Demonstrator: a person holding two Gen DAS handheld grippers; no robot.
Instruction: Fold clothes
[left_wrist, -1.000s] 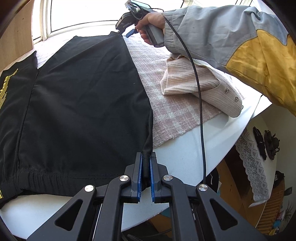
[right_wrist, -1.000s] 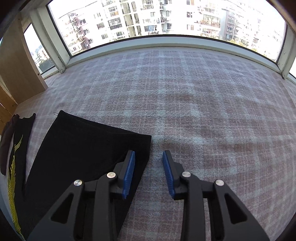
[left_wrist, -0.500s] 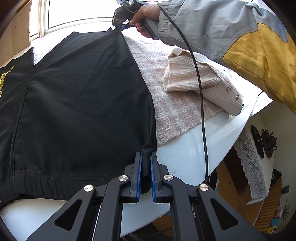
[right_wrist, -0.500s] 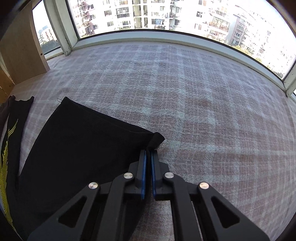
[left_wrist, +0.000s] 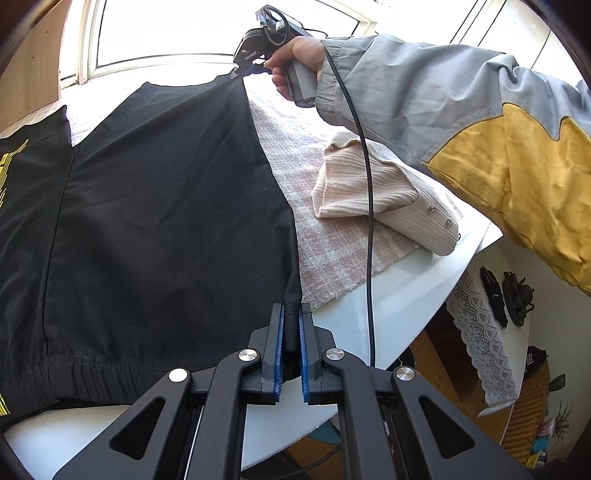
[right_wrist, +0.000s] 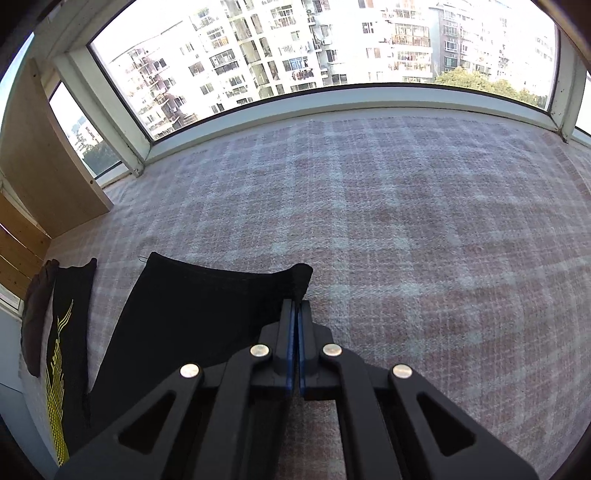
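Observation:
A pair of black shorts (left_wrist: 155, 221) lies spread over a pink plaid blanket (left_wrist: 332, 254). My left gripper (left_wrist: 291, 314) is shut on the near waistband corner at the shorts' right edge. In the right wrist view my right gripper (right_wrist: 296, 306) is shut on the hem corner of the black shorts (right_wrist: 192, 310), and that corner is lifted off the blanket (right_wrist: 388, 229). The left wrist view shows the right gripper (left_wrist: 245, 70) at the far end, held by a hand (left_wrist: 299, 55), with the right edge of the shorts stretched between the two grippers.
A folded cream ribbed garment (left_wrist: 373, 195) lies on the blanket to the right, under a grey and yellow sleeve (left_wrist: 480, 122). A black cable (left_wrist: 369, 229) hangs across it. Another black garment with yellow print (left_wrist: 14, 166) lies at the left. The white table edge (left_wrist: 406, 306) is near.
The right gripper came down on the hem corner, shut on it and has lifted it off the blanket. The left gripper has stayed shut on the waistband corner.

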